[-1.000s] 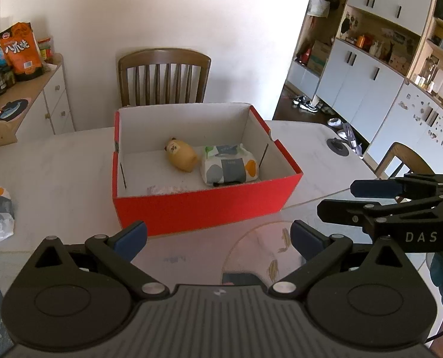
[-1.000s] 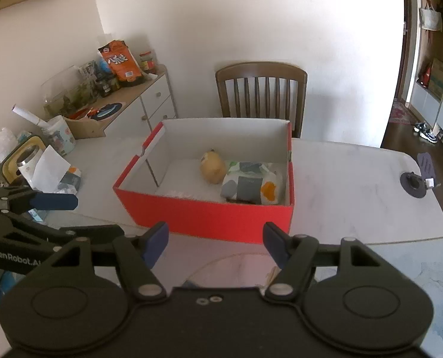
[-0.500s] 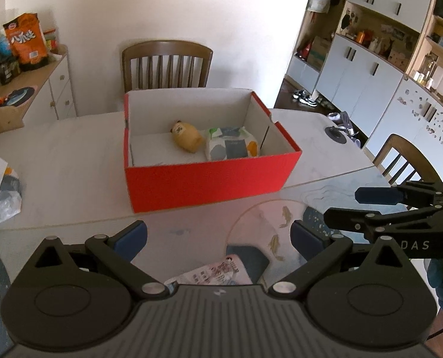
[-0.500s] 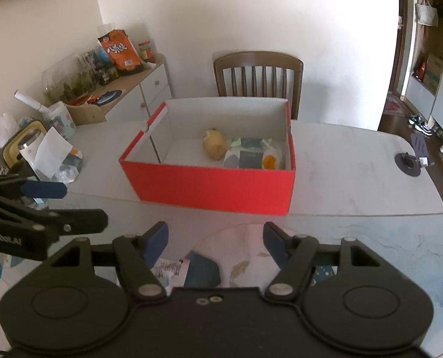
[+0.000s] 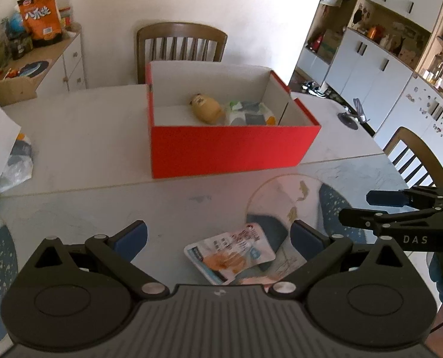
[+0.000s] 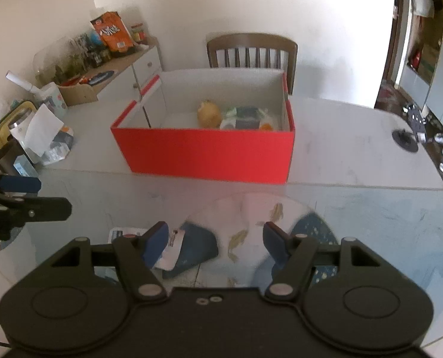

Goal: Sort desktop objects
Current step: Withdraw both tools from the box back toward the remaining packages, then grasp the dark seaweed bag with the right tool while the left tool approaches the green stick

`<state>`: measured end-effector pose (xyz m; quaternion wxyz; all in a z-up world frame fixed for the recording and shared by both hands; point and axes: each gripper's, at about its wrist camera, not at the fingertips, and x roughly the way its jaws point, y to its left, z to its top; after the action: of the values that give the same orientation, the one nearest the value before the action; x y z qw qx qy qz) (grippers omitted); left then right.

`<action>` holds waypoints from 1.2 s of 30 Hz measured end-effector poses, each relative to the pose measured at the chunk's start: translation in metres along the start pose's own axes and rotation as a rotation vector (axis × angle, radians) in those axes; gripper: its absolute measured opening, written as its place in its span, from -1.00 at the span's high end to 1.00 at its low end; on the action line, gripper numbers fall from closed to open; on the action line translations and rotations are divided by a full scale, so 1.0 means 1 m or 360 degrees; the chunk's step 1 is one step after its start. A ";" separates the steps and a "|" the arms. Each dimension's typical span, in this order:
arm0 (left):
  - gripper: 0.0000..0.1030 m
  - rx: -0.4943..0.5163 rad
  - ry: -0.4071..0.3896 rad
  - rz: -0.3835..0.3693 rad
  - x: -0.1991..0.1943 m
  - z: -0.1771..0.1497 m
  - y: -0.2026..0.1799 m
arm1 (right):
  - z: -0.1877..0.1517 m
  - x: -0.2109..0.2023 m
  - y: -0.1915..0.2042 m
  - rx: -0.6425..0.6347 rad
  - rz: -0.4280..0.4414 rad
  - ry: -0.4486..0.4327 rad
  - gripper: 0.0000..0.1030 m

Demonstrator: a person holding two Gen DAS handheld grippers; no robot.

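Observation:
A red box [image 5: 230, 149] with white inside stands on the table; it also shows in the right wrist view [image 6: 203, 152]. It holds a yellow plush toy [image 5: 205, 109] and a patterned tissue pack [image 5: 249, 113]. A flat snack packet [image 5: 230, 252] lies on the glass-topped near part of the table, between the fingers of my open left gripper [image 5: 218, 235]. In the right wrist view the packet [image 6: 173, 249] lies partly behind the left finger of my open right gripper [image 6: 215, 235]. Both grippers are empty.
A wooden chair [image 5: 181, 41] stands behind the box. Crumpled bags and paper [image 5: 9, 155] lie at the table's left edge. A sideboard with snacks [image 5: 39, 15] is at the far left. White cupboards [image 5: 370, 68] and a second chair [image 5: 415, 161] are at the right.
Both grippers have pulled back from the box toward the near table edge. The snack packet has come into view between the left gripper's fingers.

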<state>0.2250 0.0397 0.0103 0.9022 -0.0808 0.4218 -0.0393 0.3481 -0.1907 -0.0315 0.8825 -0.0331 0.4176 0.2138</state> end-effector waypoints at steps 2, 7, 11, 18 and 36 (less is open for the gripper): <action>-0.99 -0.0010 0.0010 -0.0014 0.001 -0.004 0.004 | -0.005 0.003 0.000 0.0005 -0.0005 0.0020 -0.37; -0.99 -0.0044 0.0045 0.0013 0.007 -0.020 0.014 | -0.015 0.011 -0.003 0.0034 -0.0022 0.0060 -0.37; -0.99 -0.0075 0.0074 0.0032 0.011 -0.035 0.023 | -0.023 0.017 -0.007 0.0057 -0.0034 0.0092 -0.37; -0.99 -0.0126 0.0139 0.0064 0.018 -0.060 0.036 | -0.034 0.027 -0.013 0.0099 -0.0056 0.0143 -0.37; -0.90 -0.0144 0.0195 0.0119 0.032 -0.097 0.060 | -0.056 0.049 -0.009 0.0110 -0.0067 0.0259 -0.37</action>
<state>0.1710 0.0829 -0.0862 0.8710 -0.1031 0.4803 0.0086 0.3385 -0.1955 -0.1060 0.8506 -0.0287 0.4942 0.1773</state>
